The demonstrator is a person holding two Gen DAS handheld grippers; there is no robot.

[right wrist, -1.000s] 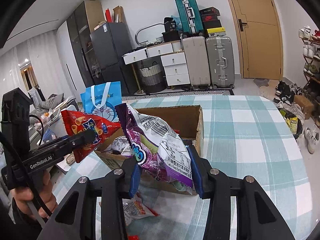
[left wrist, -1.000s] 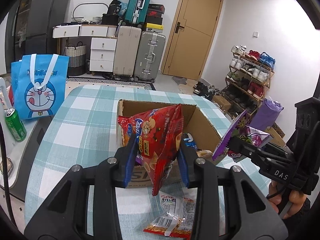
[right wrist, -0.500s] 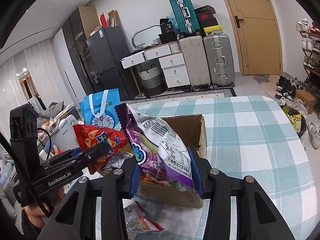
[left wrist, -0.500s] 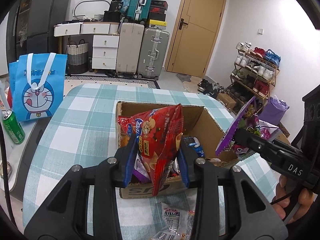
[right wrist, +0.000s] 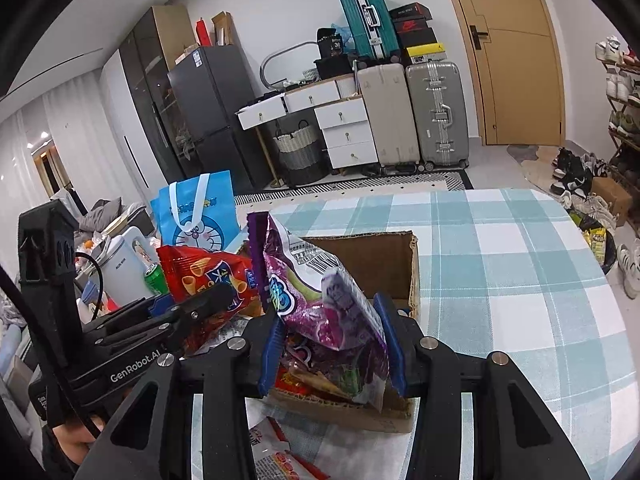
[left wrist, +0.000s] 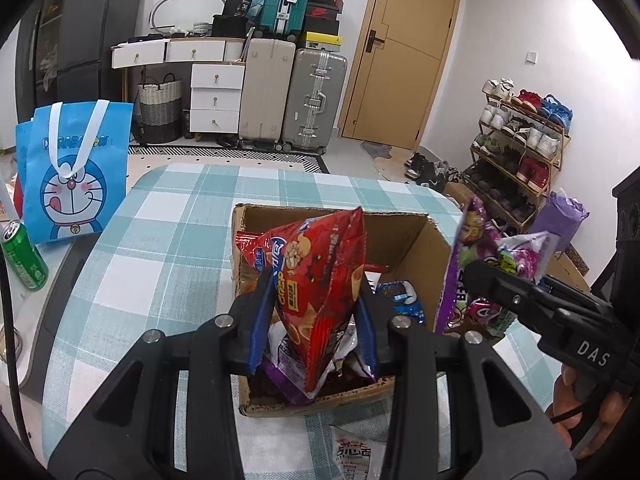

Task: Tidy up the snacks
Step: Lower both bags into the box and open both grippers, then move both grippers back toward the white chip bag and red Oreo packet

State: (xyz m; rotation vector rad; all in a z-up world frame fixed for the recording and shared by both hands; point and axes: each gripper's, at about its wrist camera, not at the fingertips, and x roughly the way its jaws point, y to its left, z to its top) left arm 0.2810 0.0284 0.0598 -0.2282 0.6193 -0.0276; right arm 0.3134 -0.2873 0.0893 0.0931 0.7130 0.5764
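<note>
My left gripper (left wrist: 312, 320) is shut on a red chip bag (left wrist: 320, 280) and holds it over the open cardboard box (left wrist: 340, 224) on the checked table. My right gripper (right wrist: 332, 344) is shut on a purple snack bag (right wrist: 320, 300) and holds it over the box's right side. The purple bag also shows in the left wrist view (left wrist: 476, 268), and the red bag in the right wrist view (right wrist: 204, 276). Several snack packs lie inside the box (right wrist: 384, 256). A white and red packet (left wrist: 356, 452) lies on the table in front of the box.
A blue Doraemon bag (left wrist: 76, 168) and a green can (left wrist: 24, 256) stand off the table's left edge. A white kettle (right wrist: 120, 264) stands there too. Suitcases, drawers and a shoe rack (left wrist: 520, 148) line the room behind. The checked tablecloth (right wrist: 520, 272) stretches to the right of the box.
Both grippers have moved forward over the box with their bags. The purple bag has come closer to the box's right wall.
</note>
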